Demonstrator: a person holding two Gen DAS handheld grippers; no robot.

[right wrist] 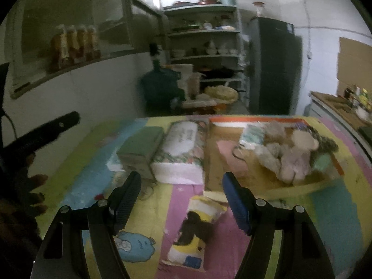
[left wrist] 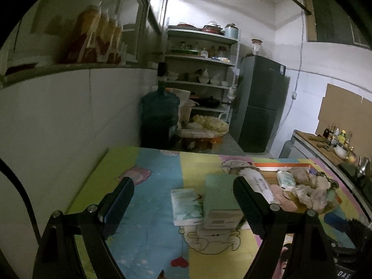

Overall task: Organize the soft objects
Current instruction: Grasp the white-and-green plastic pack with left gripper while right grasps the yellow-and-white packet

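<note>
Dim kitchen storeroom, white walls, a metal shelf rack of bowls and pots at the far end, a dark fridge to its right, and a blue water jug on the floor to its left. Near the cameras is a table under a cartoon-print cloth in yellow, blue and pink stripes.

Soft things sit toward the far side of the cloth: a green tissue box with a small white tissue pack on its left, and a long floral-wrapped tissue pack touching its right side. Right of that is a shallow cardboard tray holding a heap of plush toys, a small wipes pack and a pink cloth. Closer in, on the pink stripe, lies a yellow-and-white packet with a dark figure on it.

Left gripper hangs over the cloth, jaws spread wide, nothing between the pads — the white pack and green box lie beyond the tips. Right gripper is also wide open and empty, with the yellow packet lying on the cloth just below and between its fingers, not pinched. At the left edge of the right view, the person's hand is dark and blurred.
</note>
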